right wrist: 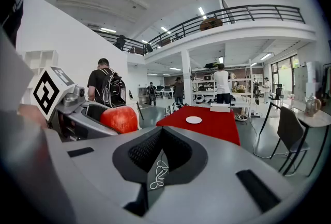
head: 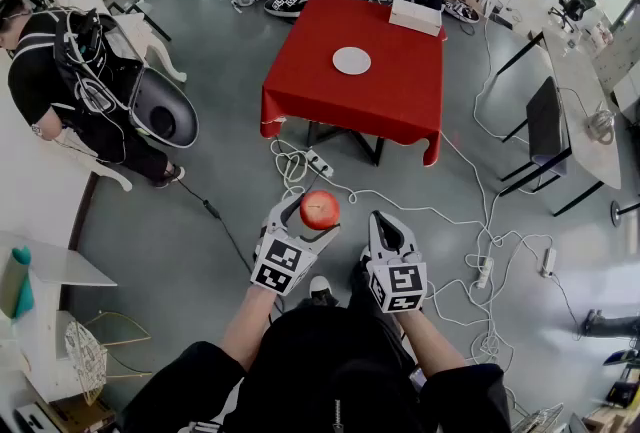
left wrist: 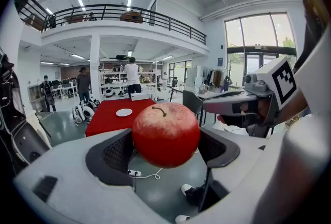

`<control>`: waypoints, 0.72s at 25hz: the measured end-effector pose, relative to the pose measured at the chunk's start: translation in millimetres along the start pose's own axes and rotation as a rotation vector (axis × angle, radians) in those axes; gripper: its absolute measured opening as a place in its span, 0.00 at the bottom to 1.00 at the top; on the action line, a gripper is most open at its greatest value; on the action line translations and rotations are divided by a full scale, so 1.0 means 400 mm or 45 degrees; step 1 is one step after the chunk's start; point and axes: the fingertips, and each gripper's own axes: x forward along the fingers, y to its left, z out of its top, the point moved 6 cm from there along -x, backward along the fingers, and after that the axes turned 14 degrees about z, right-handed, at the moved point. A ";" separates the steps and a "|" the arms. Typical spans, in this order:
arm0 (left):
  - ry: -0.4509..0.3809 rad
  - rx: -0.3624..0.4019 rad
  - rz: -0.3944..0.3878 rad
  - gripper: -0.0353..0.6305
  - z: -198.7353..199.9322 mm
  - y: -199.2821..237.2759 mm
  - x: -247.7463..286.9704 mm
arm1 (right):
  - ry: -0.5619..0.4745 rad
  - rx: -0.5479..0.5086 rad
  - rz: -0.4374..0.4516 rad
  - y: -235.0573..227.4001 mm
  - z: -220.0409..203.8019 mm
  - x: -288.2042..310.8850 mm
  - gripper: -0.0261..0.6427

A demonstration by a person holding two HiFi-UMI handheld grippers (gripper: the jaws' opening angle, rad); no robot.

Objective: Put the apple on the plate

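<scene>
A: Left gripper [head: 312, 221]?
B: Jaws wide, clamped on the apple [head: 320, 209], a pad on each side. It's over the floor, well apart from the plate [head: 351, 60] on the table [head: 400, 91].
A: Right gripper [head: 390, 231]?
B: Jaws together, empty, just beside the left.

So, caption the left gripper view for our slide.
Left gripper holds round red apple; round white plate on red table beyond.
</scene>
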 end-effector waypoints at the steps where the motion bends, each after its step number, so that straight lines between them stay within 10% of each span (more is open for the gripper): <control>1: 0.000 -0.002 -0.002 0.65 0.000 -0.001 0.002 | 0.003 -0.002 0.000 -0.001 0.000 0.001 0.06; 18: -0.018 -0.017 -0.011 0.65 -0.002 0.007 0.000 | -0.035 0.010 -0.032 0.004 -0.001 -0.002 0.06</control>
